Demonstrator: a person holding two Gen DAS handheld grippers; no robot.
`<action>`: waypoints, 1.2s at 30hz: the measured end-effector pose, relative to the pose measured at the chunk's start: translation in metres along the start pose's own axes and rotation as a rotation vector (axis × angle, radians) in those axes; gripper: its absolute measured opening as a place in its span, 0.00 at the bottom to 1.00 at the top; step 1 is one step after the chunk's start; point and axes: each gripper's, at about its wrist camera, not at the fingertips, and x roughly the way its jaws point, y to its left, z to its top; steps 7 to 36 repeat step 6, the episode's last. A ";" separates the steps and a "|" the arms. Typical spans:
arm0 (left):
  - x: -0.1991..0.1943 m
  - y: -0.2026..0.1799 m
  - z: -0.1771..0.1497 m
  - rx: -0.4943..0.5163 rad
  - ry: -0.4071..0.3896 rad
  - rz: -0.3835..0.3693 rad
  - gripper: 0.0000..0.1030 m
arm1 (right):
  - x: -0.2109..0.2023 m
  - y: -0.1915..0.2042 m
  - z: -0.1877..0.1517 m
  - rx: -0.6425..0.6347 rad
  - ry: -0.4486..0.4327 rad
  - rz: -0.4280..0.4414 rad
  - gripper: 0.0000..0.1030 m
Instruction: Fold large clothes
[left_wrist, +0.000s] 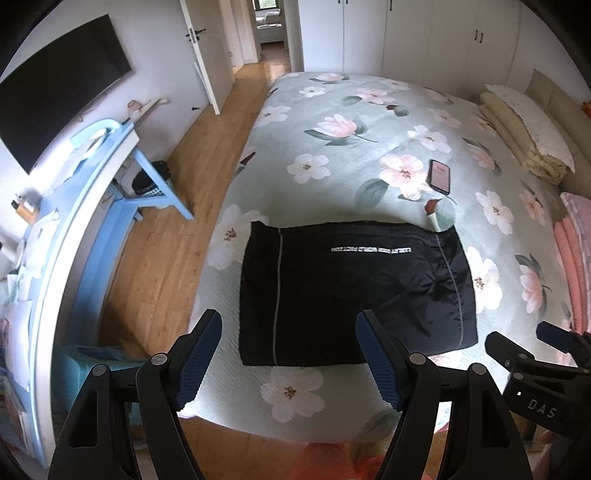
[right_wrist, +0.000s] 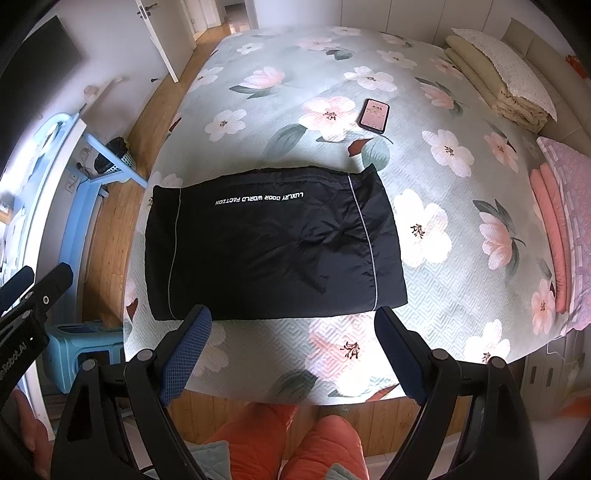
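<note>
A black garment (left_wrist: 354, 291) with white lettering and grey piping lies folded into a flat rectangle near the front edge of the floral bed (left_wrist: 369, 122). It also shows in the right wrist view (right_wrist: 273, 243). My left gripper (left_wrist: 290, 332) is open and empty, held above the garment's near edge. My right gripper (right_wrist: 293, 328) is open and empty, just short of the garment's near edge. The right gripper also shows at the right edge of the left wrist view (left_wrist: 532, 343).
A phone (right_wrist: 375, 115) lies on the bed beyond the garment. Folded bedding and pillows (right_wrist: 502, 81) sit at the far right, pink and purple blankets (right_wrist: 565, 229) at the right edge. A blue desk (left_wrist: 92, 192) and wooden floor are to the left.
</note>
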 end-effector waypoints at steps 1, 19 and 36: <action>0.000 0.001 0.000 0.004 -0.010 0.012 0.74 | 0.001 0.000 0.001 0.000 0.001 0.000 0.88; 0.000 0.001 0.003 0.014 -0.025 0.006 0.74 | 0.005 0.001 0.002 0.000 0.011 -0.001 0.88; 0.000 0.001 0.003 0.014 -0.025 0.006 0.74 | 0.005 0.001 0.002 0.000 0.011 -0.001 0.88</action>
